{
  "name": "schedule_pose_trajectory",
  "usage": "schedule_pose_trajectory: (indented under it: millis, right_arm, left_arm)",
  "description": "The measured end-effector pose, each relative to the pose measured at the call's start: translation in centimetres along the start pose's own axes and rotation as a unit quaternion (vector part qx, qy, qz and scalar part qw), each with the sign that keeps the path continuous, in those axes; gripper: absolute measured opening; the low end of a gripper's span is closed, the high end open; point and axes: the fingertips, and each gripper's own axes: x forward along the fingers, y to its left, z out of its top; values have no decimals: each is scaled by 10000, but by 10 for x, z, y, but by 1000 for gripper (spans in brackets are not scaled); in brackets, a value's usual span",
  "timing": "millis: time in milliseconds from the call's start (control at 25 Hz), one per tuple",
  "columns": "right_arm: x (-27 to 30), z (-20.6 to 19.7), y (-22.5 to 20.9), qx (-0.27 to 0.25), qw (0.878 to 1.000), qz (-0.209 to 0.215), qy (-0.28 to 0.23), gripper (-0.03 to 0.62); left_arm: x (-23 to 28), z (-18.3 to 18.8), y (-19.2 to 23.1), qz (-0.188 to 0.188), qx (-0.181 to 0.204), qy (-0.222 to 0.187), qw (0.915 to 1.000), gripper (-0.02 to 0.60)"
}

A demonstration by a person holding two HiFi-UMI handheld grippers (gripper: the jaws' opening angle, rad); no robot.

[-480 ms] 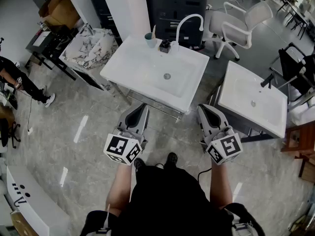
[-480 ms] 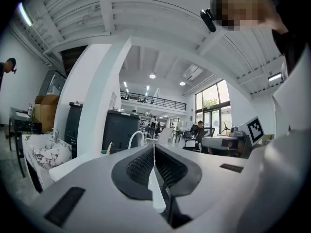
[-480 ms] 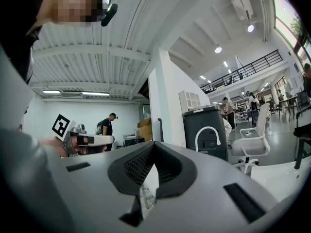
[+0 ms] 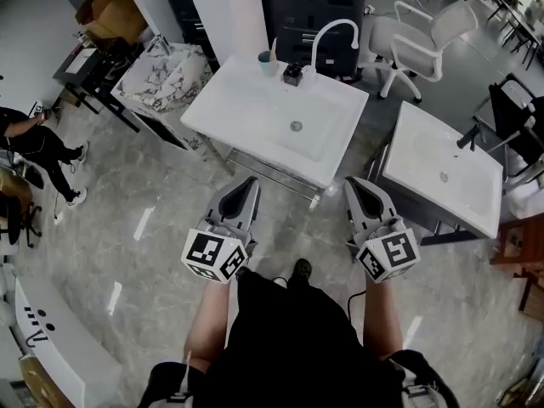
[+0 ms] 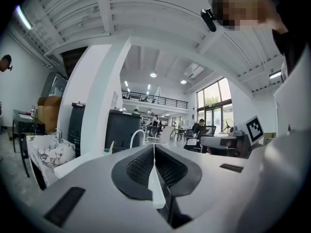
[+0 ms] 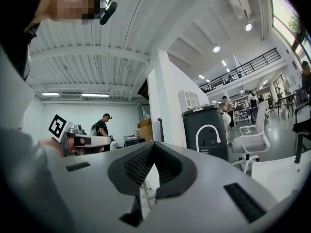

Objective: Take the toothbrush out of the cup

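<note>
You are at the approach step: nothing has been reached for yet. Both tools are held level in front of you, well apart from the washbasin (image 4: 255,121). The left tongs (image 4: 248,181) are pressed together with nothing between them, and so are the right tongs (image 4: 354,182). Each gripper view shows only the ribbed black pads (image 5: 141,165) meeting along a thin seam.

The cup (image 4: 267,62) stands on the far left corner of the washbasin, left of the tap (image 4: 333,31) and near a small dark object (image 4: 293,75). The toothbrush (image 4: 273,48) stands in it, its handle rising above the rim and leaning slightly.

Next, I judge, you need to close the gap to the basin and spread one pair of tongs. Bring it in above the cup's rim, then pinch the exposed handle and lift straight up. The other tongs may have to steady the cup, which looks light.

The cup is a small, smooth, pale teal cylinder. The toothbrush is a thin pale stick, so a narrow target for the wide pads. The washbasin is glossy white, rectangular, with a shallow bowl and a metal drain. The tap is a white arched tube. The floor (image 4: 127,228) is polished grey stone.
</note>
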Motion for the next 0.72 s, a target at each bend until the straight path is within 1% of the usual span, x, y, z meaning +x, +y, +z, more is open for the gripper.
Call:
schedule_pose_trajectory:
  millis: [120, 280, 400, 560, 720]
  right_arm:
    - [3, -1, -1, 113, 9999, -13, -66, 29]
    - [7, -8, 0, 337, 9994, 13, -29, 29]
    - [18, -9, 5, 323, 9995, 25, 49, 29]
    - [39, -8, 15, 250, 9996, 61, 136, 29]
    - [70, -8, 22, 244, 9995, -11, 205, 30]
  left_arm:
    - [-5, -2, 6, 115, 13, 4, 9999, 23]
    - [-13, -11, 10, 199, -97, 72, 9997, 23]
    - [-14, -11, 19, 212, -149, 74, 9996, 23]
    - [-10, -10, 35, 126, -112, 92, 9998, 23]
    - [1, -5, 59, -17, -41, 83, 10000, 23]
